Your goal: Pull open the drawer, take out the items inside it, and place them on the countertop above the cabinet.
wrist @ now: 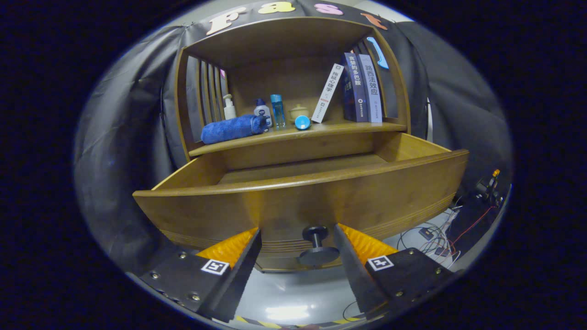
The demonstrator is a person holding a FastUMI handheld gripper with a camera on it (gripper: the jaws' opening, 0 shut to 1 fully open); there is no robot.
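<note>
The wooden drawer (pixel 302 201) is being shown pulled open beneath the countertop (pixel 293 135); its dark knob (pixel 317 245) is being flanked, untouched, by the gripper (pixel 297 240) fingers, spread wide.

Warm brown wooden drawer (pixel 302 201): honey-brown front, fine grooved lines along lower edge.
Round dark knob (pixel 317 245): black, glossy.
Brown wooden worktop (pixel 339 129): same warm brown as cabinet.
Rolled blue terry towel (pixel 231 129): deep blue, fuzzy texture.
White pump bottle (pixel 229 108): plain white.
Clear blue bottle (pixel 277 110): translucent light blue.
Small lidded ceramic jar (pixel 298 111): pale cream.
Leaning white book (pixel 327 93): white spine, dark lettering, red foot.
Upright books (pixel 362 88): navy and grey-lilac spines.
Floor (pixel 293 293): glossy grey, yellow-black striped tape.
</note>
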